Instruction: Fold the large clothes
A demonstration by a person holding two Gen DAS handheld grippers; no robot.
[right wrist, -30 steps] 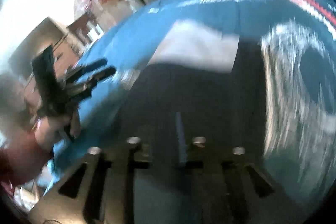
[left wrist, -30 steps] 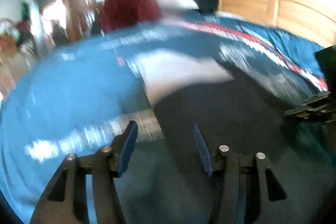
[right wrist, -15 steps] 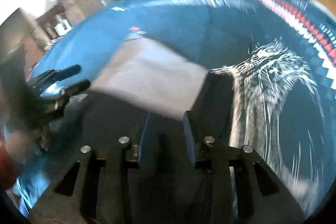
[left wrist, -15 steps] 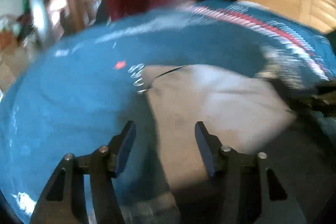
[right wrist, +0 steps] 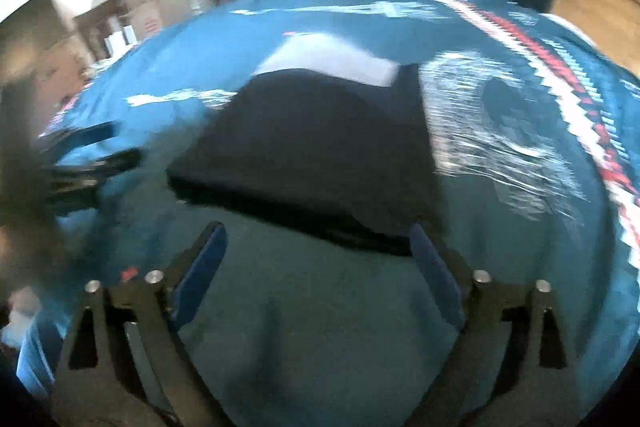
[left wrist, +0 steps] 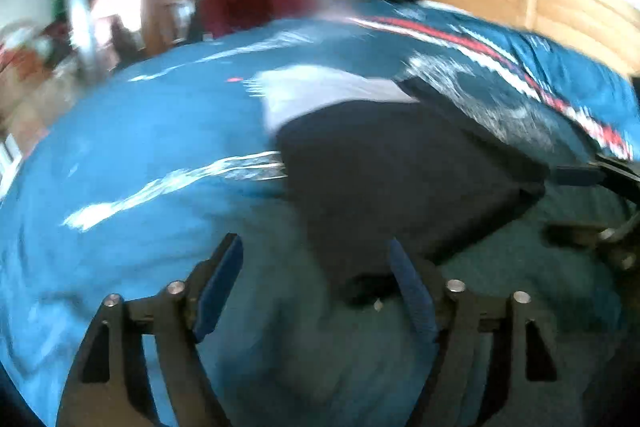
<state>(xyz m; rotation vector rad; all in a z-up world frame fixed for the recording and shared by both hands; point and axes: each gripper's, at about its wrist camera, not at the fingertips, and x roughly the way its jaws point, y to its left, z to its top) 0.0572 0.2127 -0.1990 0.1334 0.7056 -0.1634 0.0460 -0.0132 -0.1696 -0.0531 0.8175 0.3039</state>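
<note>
Jaws wide apart now on both the left gripper [left wrist: 316,277] and right gripper [right wrist: 318,259], holding nothing — half a second back the right one sat nearly pinched over the cloth. Dark garment [right wrist: 316,151] lies dropped as a flat folded slab mid-bed on the blue bedspread [left wrist: 140,147], near edge just ahead of both tools. Looks like one fold done. Soft matte knit, squared corners, pale grey piece [left wrist: 324,91] peeking out behind. Pretty blurry though.
</note>
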